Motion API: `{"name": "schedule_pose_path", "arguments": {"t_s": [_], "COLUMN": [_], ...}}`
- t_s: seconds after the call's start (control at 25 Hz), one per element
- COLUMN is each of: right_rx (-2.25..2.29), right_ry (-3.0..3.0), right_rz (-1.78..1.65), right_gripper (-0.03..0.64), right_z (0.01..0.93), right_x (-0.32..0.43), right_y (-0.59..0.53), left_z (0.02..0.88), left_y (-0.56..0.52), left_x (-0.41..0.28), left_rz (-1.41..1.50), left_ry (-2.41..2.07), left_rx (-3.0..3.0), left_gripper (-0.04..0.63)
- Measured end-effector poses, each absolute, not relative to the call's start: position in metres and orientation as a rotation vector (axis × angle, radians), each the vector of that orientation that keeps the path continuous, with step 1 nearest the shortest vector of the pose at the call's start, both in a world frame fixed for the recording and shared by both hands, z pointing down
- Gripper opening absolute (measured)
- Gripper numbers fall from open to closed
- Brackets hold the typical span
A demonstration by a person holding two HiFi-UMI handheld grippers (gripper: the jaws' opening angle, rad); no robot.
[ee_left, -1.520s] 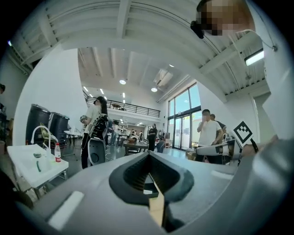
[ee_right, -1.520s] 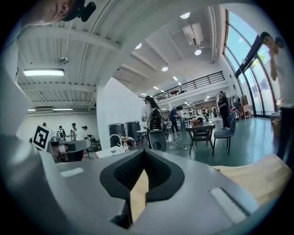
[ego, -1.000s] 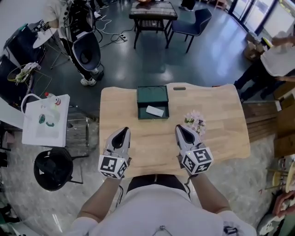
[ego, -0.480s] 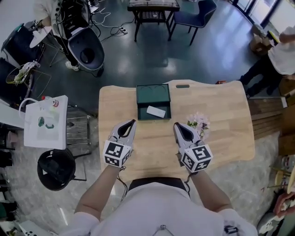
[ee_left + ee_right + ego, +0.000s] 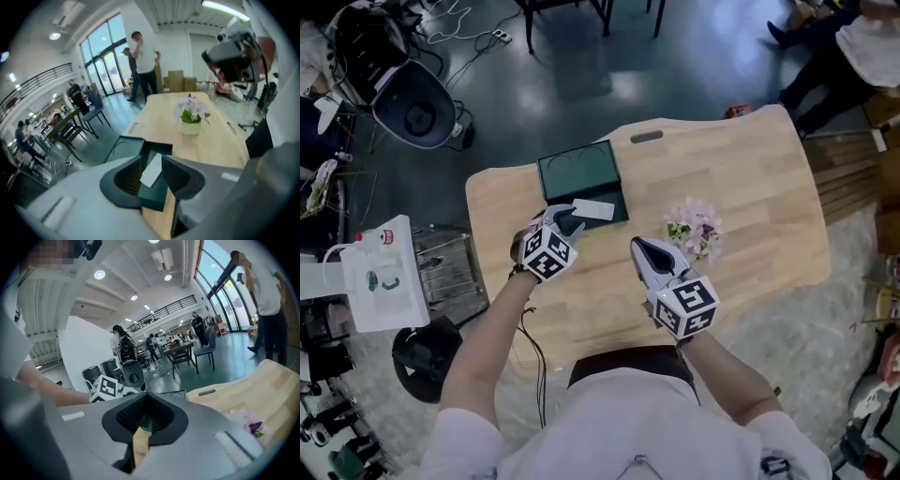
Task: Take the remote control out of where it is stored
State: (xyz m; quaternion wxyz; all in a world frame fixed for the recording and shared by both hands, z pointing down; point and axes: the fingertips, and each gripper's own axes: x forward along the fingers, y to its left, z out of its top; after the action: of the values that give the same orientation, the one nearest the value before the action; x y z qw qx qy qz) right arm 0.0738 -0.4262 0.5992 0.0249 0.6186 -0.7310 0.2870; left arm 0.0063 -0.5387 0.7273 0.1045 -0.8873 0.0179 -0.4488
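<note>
A white remote control (image 5: 593, 210) lies in an open dark green box (image 5: 581, 182) on the wooden table (image 5: 741, 206). My left gripper (image 5: 564, 221) is open at the box's near edge, its jaws reaching toward the remote's near end. In the left gripper view the remote (image 5: 152, 170) shows in the gap between the two jaws, with the green box (image 5: 153, 194) under it; I cannot tell whether the jaws touch it. My right gripper (image 5: 640, 253) is shut and empty above the table, in front of the flowers.
A small pot of pink flowers (image 5: 694, 228) stands right of the box, close to my right gripper. A slot handle (image 5: 645, 137) is cut in the table's far edge. A white cart (image 5: 380, 272) and a round stool (image 5: 422, 354) stand left of the table. People stand beyond the table.
My left gripper has moved forward from the near table edge up to the green box and the remote. The head view has swung, so the table sits tilted. My right gripper stayed roughly in place.
</note>
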Motion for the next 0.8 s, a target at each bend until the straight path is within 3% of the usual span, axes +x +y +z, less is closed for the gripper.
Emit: {"name": "schedule_pose_path", "arguments": {"t_s": [0.36,0.8], "right_rx": [1.938,2.002], "right_ry": [-2.188,-2.091], "right_rz": [1.022,1.125], "right_gripper": [0.028,0.028], "right_z": [0.643,0.673], "right_x": [0.098,0.124], "right_y": [-0.405,-0.377], "left_z": [0.876,0.928], "left_y": [-0.548,-0.551], "left_x": [0.023,0.039], "left_rz": [-1.642,-1.731], "left_ry": [-0.491,-0.717], "left_rx": [-1.998,-1.766], "left_gripper": [0.197,0.243]}}
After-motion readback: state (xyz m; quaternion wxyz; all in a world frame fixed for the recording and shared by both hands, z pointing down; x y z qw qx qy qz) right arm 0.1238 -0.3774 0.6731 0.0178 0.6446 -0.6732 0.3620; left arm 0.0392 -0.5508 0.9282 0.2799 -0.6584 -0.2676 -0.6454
